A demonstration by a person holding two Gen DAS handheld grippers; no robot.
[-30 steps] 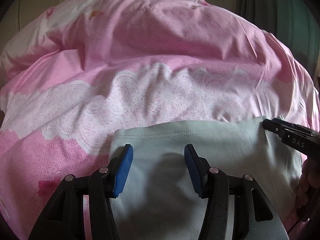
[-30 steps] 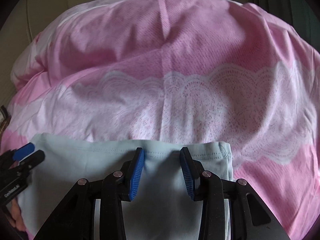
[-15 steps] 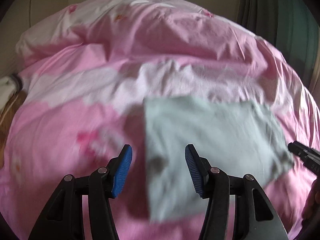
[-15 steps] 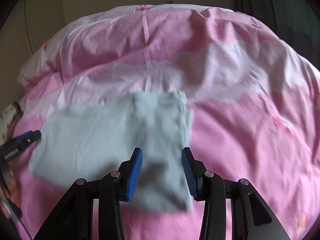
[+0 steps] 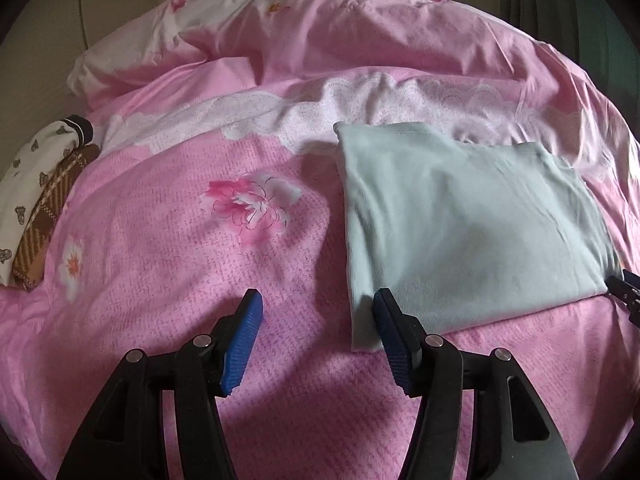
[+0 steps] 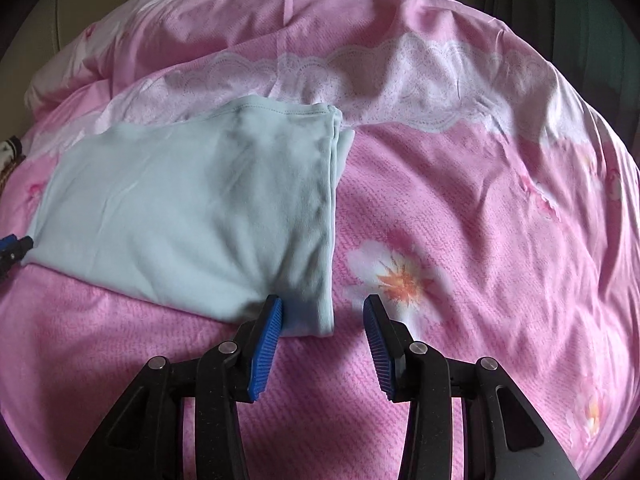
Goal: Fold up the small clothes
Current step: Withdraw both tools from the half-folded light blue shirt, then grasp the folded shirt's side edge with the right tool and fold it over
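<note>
Fabric of a pale green folded garment (image 5: 464,228) lies flat on the pink bedspread (image 5: 168,264), ahead and to the right of the left gripper (image 5: 318,336); its near corner sits just beside the right pad. The jaws, which have just been opening, stand apart over bare bedspread, holding nothing.

From the right wrist, the garment (image 6: 188,216) spreads ahead-left of the right gripper (image 6: 323,332). Its near corner lies loose between the parted pads.

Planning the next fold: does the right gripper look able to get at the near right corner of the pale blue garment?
Probably yes. The right gripper is open, the pale blue garment has that corner between its pads, nothing lying over it.
</note>
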